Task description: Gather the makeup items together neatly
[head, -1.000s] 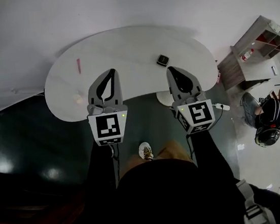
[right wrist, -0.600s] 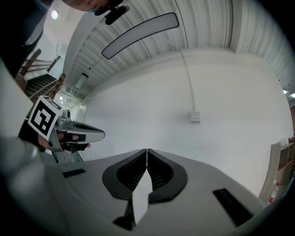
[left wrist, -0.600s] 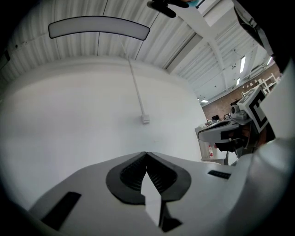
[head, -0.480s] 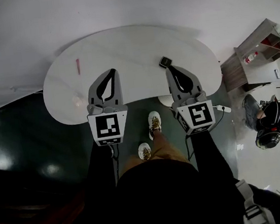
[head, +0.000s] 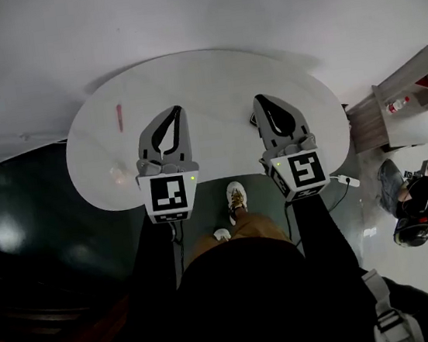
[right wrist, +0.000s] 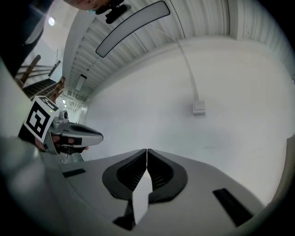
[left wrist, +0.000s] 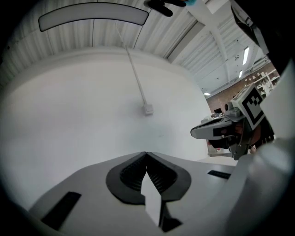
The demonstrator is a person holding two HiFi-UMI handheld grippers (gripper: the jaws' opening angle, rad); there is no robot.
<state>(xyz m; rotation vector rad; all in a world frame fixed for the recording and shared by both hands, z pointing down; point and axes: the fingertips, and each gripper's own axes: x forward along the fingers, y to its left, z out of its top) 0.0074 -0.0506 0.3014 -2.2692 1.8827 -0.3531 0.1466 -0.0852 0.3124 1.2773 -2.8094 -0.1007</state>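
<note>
The slim red stick (head: 119, 117) lies on the left part of the white table (head: 202, 78), well to the left of the left gripper (head: 178, 110), with its long axis running from the near edge toward the far edge, roughly parallel to the jaws. The left hand is the nearer one, so I judge that the reach for the stick belongs to it. A small dark compact (head: 253, 120) sits right of the table's middle, just beside the inner flank of the right gripper (head: 258, 99) and partly hidden by it, so that item falls to the right hand. Near the table's near-left edge there is a faint pale spot (head: 116, 171), too dim to identify. Both grippers point level over the near edge with their jaws pressed together and nothing between them. The tabletop is smooth and otherwise bare. Behind it stands a plain white wall, the floor is dark green, and wooden shelves (head: 415, 93) and another person (head: 417, 198) are off to the right.
</note>
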